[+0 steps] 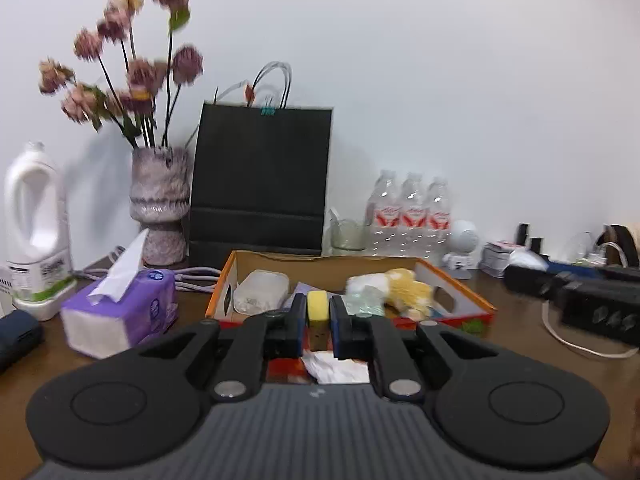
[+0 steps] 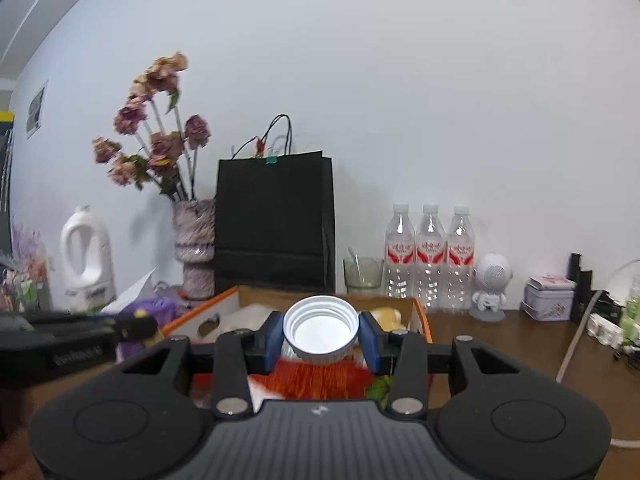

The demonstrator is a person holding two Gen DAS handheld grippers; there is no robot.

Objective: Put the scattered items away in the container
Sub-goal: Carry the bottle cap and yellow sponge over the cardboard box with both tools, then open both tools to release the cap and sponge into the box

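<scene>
Both my claws hold a small thing over the box.

My left claw (image 1: 318, 322) squeezes a little yellow block (image 1: 317, 305), and my right claw (image 2: 320, 338) grips a white jar lid (image 2: 320, 330) by its sides, open side facing me. I think I hold them up here so I can drop them straight into the cardboard box (image 1: 460, 280) just ahead. In the box lie a clear plastic case (image 1: 262, 290) and a yellow soft toy (image 1: 408, 288), so part of the tidy-up looks done. A crumpled white paper (image 1: 340, 368) sits right under my left claw, half hidden, so I cannot tell if it is inside the box. Farther back on the counter (image 1: 520, 340) stand a purple tissue pack (image 1: 120, 312) and a black bag (image 1: 260, 180). The flowers (image 1: 132, 68) are blurry.
</scene>
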